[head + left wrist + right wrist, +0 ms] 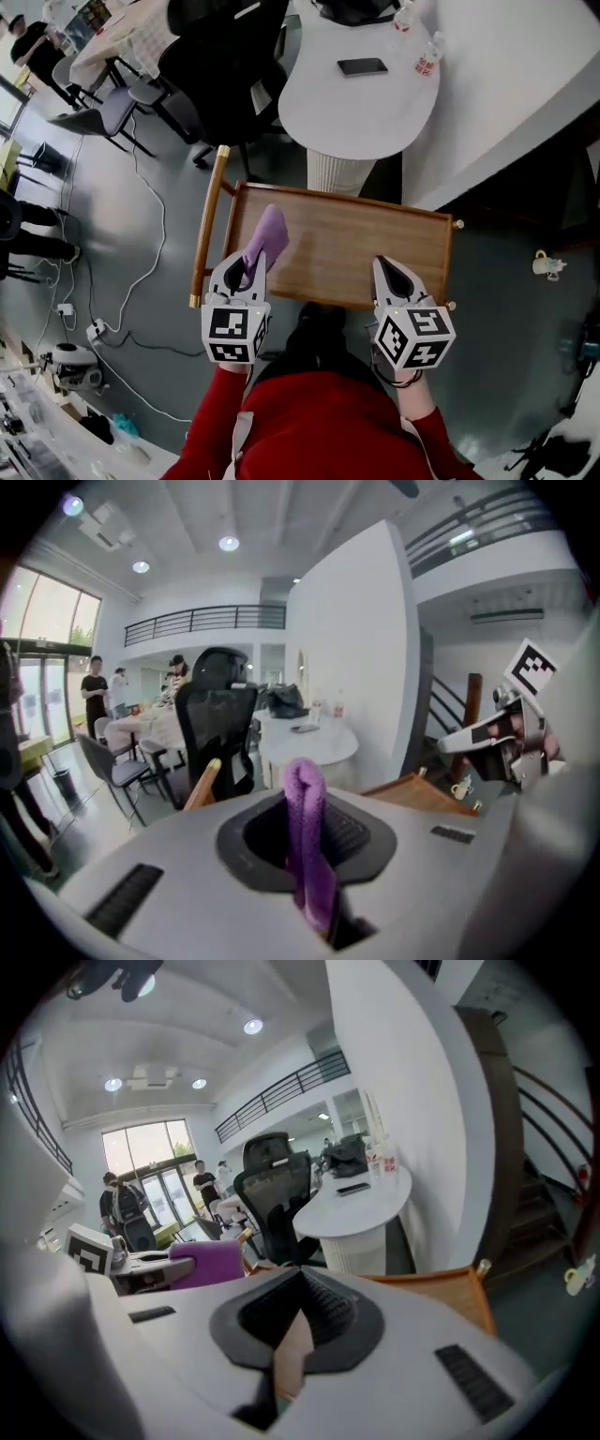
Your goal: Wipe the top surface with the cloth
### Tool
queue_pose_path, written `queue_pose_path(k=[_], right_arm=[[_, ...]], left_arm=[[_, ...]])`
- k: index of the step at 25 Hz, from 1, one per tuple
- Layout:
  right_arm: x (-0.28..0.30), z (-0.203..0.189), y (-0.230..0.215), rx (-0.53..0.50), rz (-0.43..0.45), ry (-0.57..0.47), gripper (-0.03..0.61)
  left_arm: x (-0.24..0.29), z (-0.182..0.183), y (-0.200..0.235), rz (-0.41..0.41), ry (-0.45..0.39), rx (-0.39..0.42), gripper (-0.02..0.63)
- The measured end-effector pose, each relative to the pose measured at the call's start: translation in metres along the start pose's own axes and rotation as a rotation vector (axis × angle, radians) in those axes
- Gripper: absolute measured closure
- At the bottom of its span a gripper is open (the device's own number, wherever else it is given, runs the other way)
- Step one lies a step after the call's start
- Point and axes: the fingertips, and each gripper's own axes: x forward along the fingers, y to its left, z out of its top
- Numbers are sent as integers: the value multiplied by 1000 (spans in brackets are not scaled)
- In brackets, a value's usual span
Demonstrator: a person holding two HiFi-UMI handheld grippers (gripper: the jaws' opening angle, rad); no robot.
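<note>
Fingers of left gripper were clamped on the purple cloth, which stuck out over the near-left part of the wooden top surface. Fingers of right gripper were closed together, empty, over its near-right edge.

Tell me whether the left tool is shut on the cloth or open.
Shut: the left tool pinches the purple cloth between its jaws, as the left gripper view shows.

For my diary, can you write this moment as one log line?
left claw: shut on purple cloth | cloth: over left end of wooden top | right claw: shut, empty, at near edge
</note>
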Motion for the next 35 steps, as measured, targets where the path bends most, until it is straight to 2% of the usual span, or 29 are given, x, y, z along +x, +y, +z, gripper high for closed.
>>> queue_pose_path(k=[3,7,10,15,21,35], right_arm=[[-26,19,-18,25,-56,-102,575],[-60,35,-35,40,-106,-200,575],[-77,42,-45,45,-136,-255,575],[-95,47,-52,54,-157,-315,575],[-96,48,-47,48,-136,-348,575],[-79,44,-21,-43,-79,-334,575]], left_arm=[[7,44,-31,-81,-116,66,566],[10,87,-72,-164,-225,130,566],[9,102,-100,-243,-278,129,566],[-5,104,-135,-331,-342,89,566],[-10,96,-159,-378,-342,88,566],[-9,90,-134,-347,-324,33,566]])
